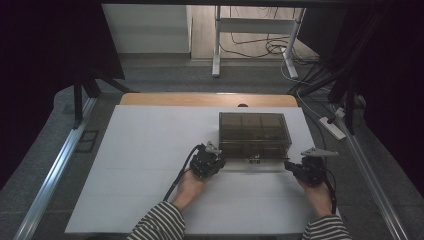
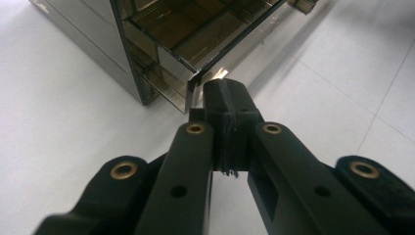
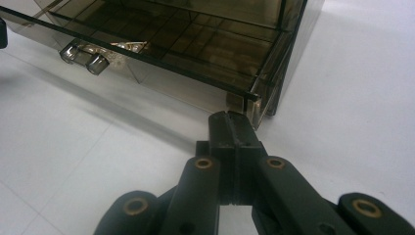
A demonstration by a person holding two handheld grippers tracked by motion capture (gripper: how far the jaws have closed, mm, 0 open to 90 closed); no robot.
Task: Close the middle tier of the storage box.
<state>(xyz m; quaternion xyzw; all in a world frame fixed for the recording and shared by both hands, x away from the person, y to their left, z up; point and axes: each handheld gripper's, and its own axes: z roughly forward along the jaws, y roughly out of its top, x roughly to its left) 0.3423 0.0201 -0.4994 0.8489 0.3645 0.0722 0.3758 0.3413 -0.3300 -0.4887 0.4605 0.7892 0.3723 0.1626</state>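
Two grippers flank the box's near edge, both with jaws pressed together on nothing. The left gripper (image 1: 216, 159) sits at the smoky plastic drawer box's (image 1: 254, 132) seven o'clock corner; the right gripper (image 1: 289, 166) at its five o'clock corner — neither visibly touching it. The box rests right of centre on the white table (image 1: 150, 150), its drawer (image 3: 147, 54) slightly out — twin knobs (image 3: 84, 58) facing the person.

The drawer box (image 1: 253, 134) looks like smoky transparent plastic, smooth and glossy, with two small shiny metal knobs (image 3: 84, 57) on the front. The left gripper (image 2: 226, 98) and the right gripper (image 3: 234, 128) are matt black plastic with brass-coloured rivets. The table (image 1: 145, 165) surface is matt white, and the sleeve (image 1: 159, 226) is striped cloth.
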